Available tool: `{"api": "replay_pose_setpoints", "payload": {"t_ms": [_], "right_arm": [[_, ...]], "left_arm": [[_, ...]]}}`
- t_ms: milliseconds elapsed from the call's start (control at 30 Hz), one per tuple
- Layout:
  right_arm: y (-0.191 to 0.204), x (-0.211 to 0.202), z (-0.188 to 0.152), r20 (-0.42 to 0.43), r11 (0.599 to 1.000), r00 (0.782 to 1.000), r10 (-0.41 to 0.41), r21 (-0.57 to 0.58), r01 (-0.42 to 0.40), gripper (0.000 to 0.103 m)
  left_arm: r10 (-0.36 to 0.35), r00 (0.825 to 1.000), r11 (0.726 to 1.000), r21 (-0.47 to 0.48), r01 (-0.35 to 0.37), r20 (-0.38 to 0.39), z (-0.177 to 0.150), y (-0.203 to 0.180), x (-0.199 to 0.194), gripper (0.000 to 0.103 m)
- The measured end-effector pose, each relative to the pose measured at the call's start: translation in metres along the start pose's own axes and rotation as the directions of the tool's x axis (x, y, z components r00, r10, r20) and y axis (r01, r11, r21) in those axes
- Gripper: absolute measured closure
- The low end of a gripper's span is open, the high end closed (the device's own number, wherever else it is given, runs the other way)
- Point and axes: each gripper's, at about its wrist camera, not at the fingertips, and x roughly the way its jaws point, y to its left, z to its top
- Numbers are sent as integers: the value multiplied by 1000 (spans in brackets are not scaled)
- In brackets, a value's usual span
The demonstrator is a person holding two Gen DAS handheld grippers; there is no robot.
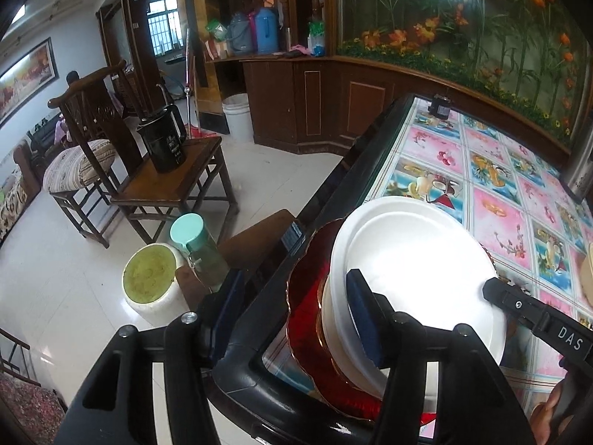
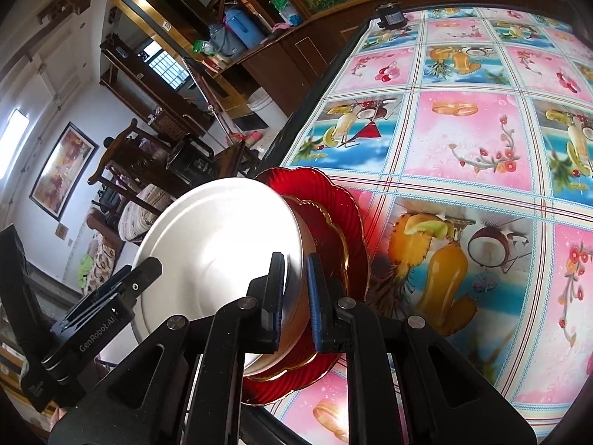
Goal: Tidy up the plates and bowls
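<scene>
- A white round shallow bowl (image 1: 415, 259) is seen stacked on a red scalloped glass plate with gilt edging (image 1: 307, 296), at the near corner of the surface covered by a fruit-and-flower patterned cloth in pink and blue squares (image 1: 493, 170).
- The right gripper (image 2: 296, 289) is clenched on the bowl's rim, one blue-padded finger inside the rim and one outside.
- The left gripper (image 1: 285, 307) is released: its jaws stand apart, one finger over the bowl's inside, the other off beyond the surface's black edge. No contact between pads and bowl can be confirmed.
- In the left wrist view the right gripper's black tip is noted at the bowl's far rim; in the right wrist view the left gripper's body is seen beside the bowl's left edge.
- Only the left wrist view shows the floor clutter below the corner: a white bucket with a yellowish-green lid (image 1: 152, 278), a green bottle with a mint cap (image 1: 196, 248), a dark wooden stool carrying a black jug (image 1: 163, 137), and a wooden chair with a striped cushion (image 1: 81, 163).
- Only the right wrist view shows the wide bare stretch of patterned cloth beyond the stack.
- A small dark box (image 2: 391, 18) is recorded at the surface's far corner in both views.
</scene>
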Motion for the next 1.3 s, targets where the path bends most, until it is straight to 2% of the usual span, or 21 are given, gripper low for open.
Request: {"api": "replay_pose_setpoints", "payload": {"t_ms": [133, 200, 267, 500, 533, 633, 700, 767, 900, 1000, 1167, 1300], "right_arm": [[-2, -1, 0, -2, 1000, 1000, 0, 8, 0, 90], [-3, -4, 0, 2, 1000, 1000, 10, 16, -10, 90], [-4, -7, 2, 10, 1000, 1000, 14, 18, -14, 90], [-16, -17, 6, 26, 996, 998, 52, 67, -54, 90], [-18, -19, 7, 31, 996, 998, 52, 71, -54, 90], [-22, -22, 9, 44, 994, 997, 68, 84, -71, 90], [-19, -24, 9, 49, 993, 994, 92, 72, -96, 90], [-12, -26, 8, 43, 993, 993, 109, 38, -111, 90], [2, -24, 6, 15, 984, 984, 177, -9, -177, 90], [9, -21, 3, -1, 981, 982, 189, -35, -189, 90], [6, -17, 4, -13, 982, 983, 185, -34, -185, 90], [-3, -22, 7, 10, 985, 985, 171, -22, -170, 90]], "left_arm": [[58, 998, 995, 78, -57, -9, -4, -12, 9, 42], [37, 998, 995, 91, -32, -54, -6, -14, 19, 42], [-16, 995, 998, 62, 23, -99, -7, -9, 24, 42], [-117, 985, 992, 23, 121, -125, -1, 1, 14, 41], [-132, 982, 991, 13, 135, -135, -1, 2, 16, 38], [-97, 977, 990, 81, 114, -188, -6, -13, 28, 36], [-114, 970, 987, 87, 135, -214, -10, -19, 33, 34], [-117, 971, 987, 81, 136, -207, -10, -19, 30, 34], [-172, 962, 981, 53, 187, -211, -4, -13, 22, 34], [-174, 966, 981, 56, 188, -192, 0, -8, 13, 34], [-105, 985, 986, 114, 121, -136, 4, -1, -4, 34], [-64, 996, 993, 98, 69, -59, 15, 17, -23, 34]]}}
